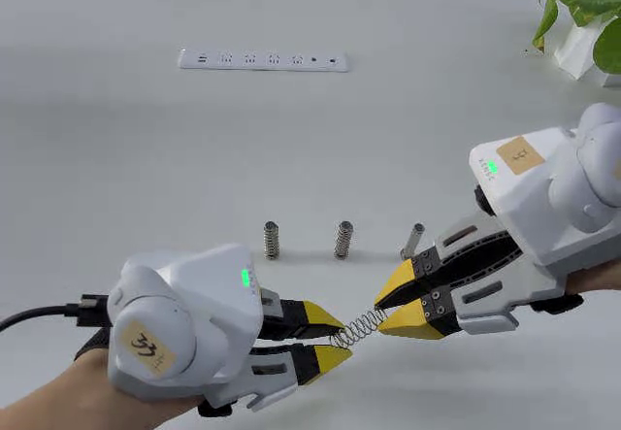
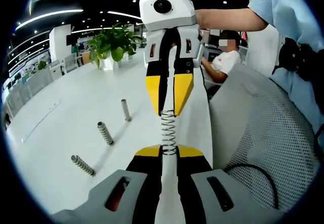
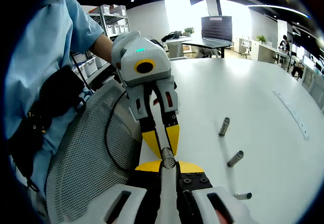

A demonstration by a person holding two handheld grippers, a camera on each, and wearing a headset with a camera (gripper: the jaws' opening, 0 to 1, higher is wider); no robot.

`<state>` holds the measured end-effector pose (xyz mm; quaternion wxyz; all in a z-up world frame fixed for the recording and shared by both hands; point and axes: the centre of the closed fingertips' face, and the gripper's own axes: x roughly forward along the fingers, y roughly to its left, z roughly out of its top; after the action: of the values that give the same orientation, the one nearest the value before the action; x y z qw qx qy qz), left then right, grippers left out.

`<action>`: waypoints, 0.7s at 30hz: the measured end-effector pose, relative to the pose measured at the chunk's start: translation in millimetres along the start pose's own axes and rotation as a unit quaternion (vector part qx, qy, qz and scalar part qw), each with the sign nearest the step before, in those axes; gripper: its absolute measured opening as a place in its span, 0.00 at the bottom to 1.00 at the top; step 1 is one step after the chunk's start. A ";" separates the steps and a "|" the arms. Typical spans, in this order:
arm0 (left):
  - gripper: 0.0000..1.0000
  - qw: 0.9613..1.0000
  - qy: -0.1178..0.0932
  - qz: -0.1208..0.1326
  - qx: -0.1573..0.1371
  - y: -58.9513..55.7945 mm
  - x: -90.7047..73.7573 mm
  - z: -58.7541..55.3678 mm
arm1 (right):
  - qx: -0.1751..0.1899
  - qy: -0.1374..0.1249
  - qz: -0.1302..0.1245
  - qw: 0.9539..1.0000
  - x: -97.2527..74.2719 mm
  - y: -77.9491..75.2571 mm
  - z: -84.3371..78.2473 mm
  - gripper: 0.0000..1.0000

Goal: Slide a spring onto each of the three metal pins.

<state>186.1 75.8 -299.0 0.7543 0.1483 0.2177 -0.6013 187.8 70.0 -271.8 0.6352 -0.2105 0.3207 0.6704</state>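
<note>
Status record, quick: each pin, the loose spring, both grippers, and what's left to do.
left pin: spring on
middle pin: spring on
right pin: bare
loose spring: held between the grippers, one end in each
left gripper: shut on loose spring
right gripper: shut on loose spring
left to do: loose spring onto right pin

Head camera: above the white table (image 1: 146,158), facing forward and down, with the left gripper (image 1: 342,338) and right gripper (image 1: 380,318) close beneath. Left gripper camera: low, facing the right gripper at close range. Right gripper camera: facing back at the left gripper and the person (image 3: 45,57). All three views share the spring (image 1: 358,327) and the pins (image 1: 343,240).
</note>
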 end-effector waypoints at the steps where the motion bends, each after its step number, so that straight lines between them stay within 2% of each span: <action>1: 0.06 1.000 0.000 0.000 -0.001 -0.2 0.8 0.1 | -0.003 0.000 0.000 1.000 -0.3 0.5 1.3 0.07; 6: 0.06 1.000 -0.001 -0.001 -0.006 -0.3 2.4 1.1 | -0.017 0.009 -0.005 1.000 -1.2 1.3 3.6 0.07; 12: 0.06 0.999 -0.013 0.002 -0.033 2.6 4.5 3.4 | -0.046 0.022 -0.013 0.999 -2.3 0.7 10.4 0.07; 21: 0.06 0.999 -0.017 0.006 -0.035 3.4 5.2 4.8 | -0.062 0.037 -0.013 0.997 -4.0 -0.4 9.8 0.07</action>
<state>191.1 69.9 -297.6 0.7662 0.1127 0.2244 -0.5915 189.9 73.9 -262.1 0.6174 -0.2783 0.2996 0.6720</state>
